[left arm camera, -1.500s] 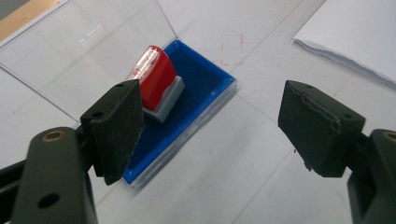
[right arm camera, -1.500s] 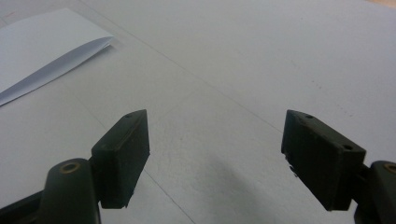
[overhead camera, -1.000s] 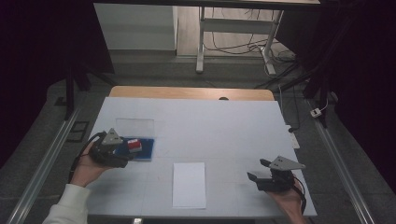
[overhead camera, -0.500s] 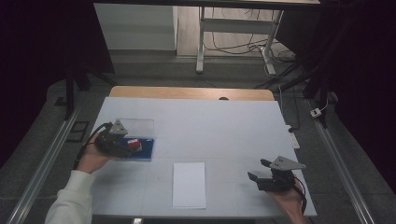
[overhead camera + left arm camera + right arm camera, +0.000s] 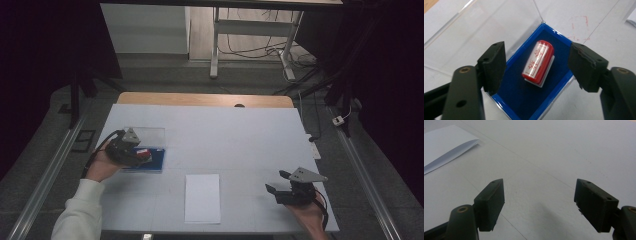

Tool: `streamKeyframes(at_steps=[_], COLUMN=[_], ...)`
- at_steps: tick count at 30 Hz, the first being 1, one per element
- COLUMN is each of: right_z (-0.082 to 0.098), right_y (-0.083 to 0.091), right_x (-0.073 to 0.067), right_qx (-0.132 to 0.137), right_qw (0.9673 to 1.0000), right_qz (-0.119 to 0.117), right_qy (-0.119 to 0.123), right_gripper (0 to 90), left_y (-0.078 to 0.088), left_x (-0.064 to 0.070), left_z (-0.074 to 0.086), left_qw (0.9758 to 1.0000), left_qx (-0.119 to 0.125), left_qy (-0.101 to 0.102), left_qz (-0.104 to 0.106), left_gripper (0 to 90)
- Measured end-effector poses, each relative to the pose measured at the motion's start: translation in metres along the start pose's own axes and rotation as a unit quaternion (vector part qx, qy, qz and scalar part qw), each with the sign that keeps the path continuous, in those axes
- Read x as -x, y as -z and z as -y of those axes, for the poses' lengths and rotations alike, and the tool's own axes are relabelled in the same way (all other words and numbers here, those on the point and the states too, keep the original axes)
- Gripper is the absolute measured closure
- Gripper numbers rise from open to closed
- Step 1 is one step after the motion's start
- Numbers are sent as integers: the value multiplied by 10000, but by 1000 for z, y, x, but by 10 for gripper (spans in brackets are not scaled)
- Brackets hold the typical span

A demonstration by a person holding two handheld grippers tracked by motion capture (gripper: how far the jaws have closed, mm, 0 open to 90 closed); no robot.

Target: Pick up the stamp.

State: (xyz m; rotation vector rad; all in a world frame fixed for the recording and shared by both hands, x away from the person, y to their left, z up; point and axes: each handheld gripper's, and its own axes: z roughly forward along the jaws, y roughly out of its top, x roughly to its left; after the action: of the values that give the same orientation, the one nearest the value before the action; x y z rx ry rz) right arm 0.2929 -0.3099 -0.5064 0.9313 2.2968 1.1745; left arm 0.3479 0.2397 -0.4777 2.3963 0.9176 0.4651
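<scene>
Left gripper [image 5: 537,65] poised over red stamp [image 5: 538,62], jaws wide, gripping nothing.
Lies centred between jaws in blue tray [image 5: 520,96], near desk [image 5: 240,135] left edge.

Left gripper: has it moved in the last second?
Yes. The left gripper has moved away from the person, up along the blue case; its open jaws now straddle the red stamp. The paper gives a fixed reference.
</scene>
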Motion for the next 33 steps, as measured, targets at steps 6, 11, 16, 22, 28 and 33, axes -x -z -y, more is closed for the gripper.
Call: streamKeyframes(at_steps=[6, 11, 16, 22, 28, 33], right_z=[0, 1, 1, 1, 2, 2], right_y=[-2, -2, -2, -1, -1, 0], right_x=[-1, -2, -2, 0, 0, 1], right_qx=[-55, -90, -97, -33, -41, -14], right_qw=[10000, 10000, 9999, 10000, 10000, 10000], right_qz=[4, 31, 46, 34, 16, 18], right_qy=[33, 27, 33, 23, 32, 17], right_gripper=[240, 241, 241, 241, 240, 240], left_y=[-7, -8, -8, -11, -11, -10], left_x=[1, -2, -3, -3, -3, -3], left_z=[-2, -1, 0, 2, 3, 3], left_qw=[9999, 9999, 9998, 9995, 9991, 9985], left_qx=[-11, -25, 1, -151, -118, -73], left_qy=[-132, -114, -137, -229, -341, -475], left_qz=[-30, 67, 148, 161, 203, 264], left_gripper=[401, 458, 518, 578, 668, 693])
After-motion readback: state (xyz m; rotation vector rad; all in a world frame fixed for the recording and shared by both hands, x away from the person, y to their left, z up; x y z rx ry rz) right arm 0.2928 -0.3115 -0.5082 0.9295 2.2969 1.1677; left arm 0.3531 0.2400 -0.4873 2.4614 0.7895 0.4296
